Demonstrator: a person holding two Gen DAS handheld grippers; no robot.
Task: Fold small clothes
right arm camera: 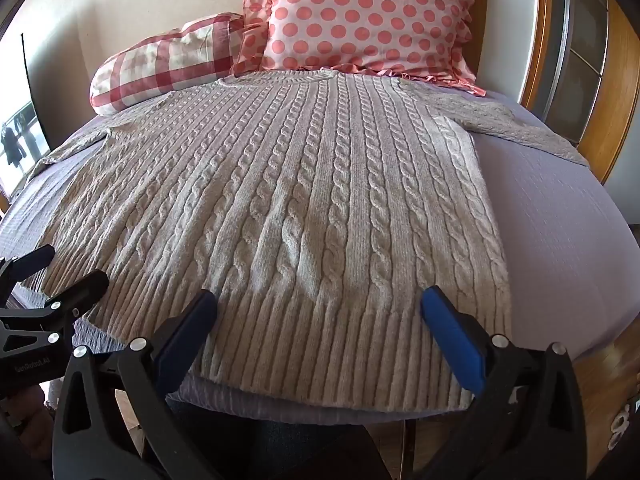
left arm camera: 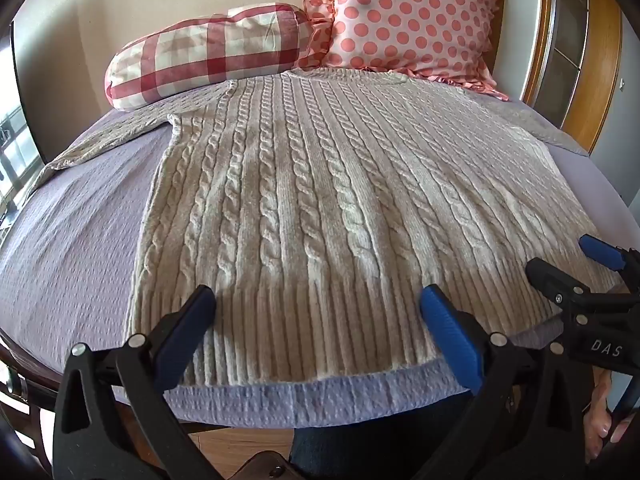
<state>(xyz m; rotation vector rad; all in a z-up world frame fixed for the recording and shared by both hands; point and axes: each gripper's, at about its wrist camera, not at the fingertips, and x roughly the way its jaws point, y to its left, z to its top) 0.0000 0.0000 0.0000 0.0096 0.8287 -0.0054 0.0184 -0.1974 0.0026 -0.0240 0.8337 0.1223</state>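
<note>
A cream cable-knit sweater (left arm camera: 320,200) lies flat and spread out on a lilac-covered bed, hem toward me, sleeves out to both sides; it also shows in the right wrist view (right arm camera: 300,200). My left gripper (left arm camera: 318,300) is open and empty, its blue-padded fingers just above the left part of the ribbed hem. My right gripper (right arm camera: 320,304) is open and empty above the right part of the hem. The right gripper shows at the right edge of the left wrist view (left arm camera: 568,258). The left gripper shows at the left edge of the right wrist view (right arm camera: 68,264).
A red checked bolster pillow (left arm camera: 208,52) and a pink polka-dot pillow (left arm camera: 412,16) lean against the wall behind the sweater's neck. The bed cover (left arm camera: 72,240) extends left and right of the sweater. A wooden frame (right arm camera: 616,100) stands at the right. The bed's front edge (left arm camera: 320,400) is close below the grippers.
</note>
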